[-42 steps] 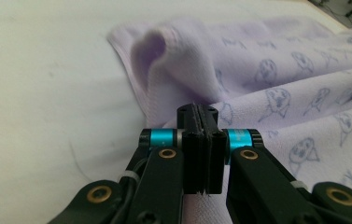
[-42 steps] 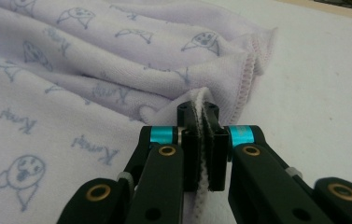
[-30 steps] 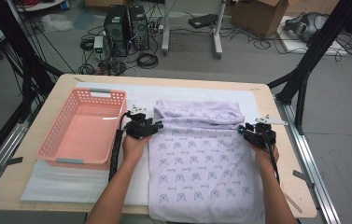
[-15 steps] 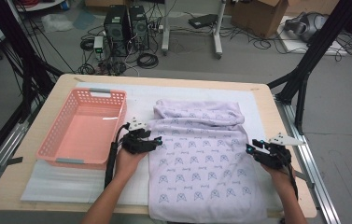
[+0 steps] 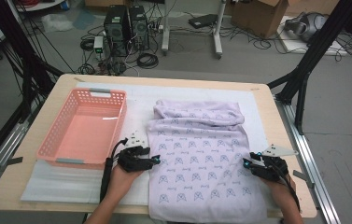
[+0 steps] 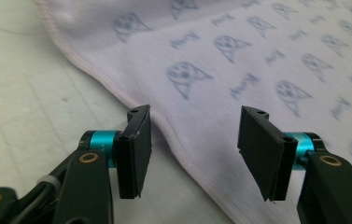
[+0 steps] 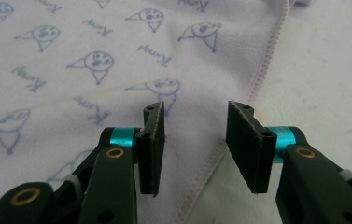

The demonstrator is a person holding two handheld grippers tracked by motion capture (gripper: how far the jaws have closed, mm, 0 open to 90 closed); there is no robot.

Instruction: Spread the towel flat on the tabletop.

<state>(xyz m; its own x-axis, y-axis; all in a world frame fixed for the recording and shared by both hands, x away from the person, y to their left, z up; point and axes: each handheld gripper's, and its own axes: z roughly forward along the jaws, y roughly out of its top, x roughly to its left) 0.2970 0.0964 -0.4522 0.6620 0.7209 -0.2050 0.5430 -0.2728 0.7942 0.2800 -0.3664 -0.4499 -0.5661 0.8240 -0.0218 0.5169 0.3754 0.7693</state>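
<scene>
Now, high view: cloth (image 5: 201, 163) lies flat mid-table, long axis 12 to 6 o'clock, folded end at 12, basket (image 5: 82, 130) at its 9. Left gripper (image 5: 154, 160) at the 9 o'clock hem, right gripper (image 5: 246, 164) at the 3 o'clock hem.

Left gripper view: jaws part-open and empty, straddling the hem (image 6: 164, 130).

Right gripper view: jaws have just been opening, nothing pinched, over the stitched edge (image 7: 257, 84).

Judgement: soft, light, limp; take it by the hems.
</scene>
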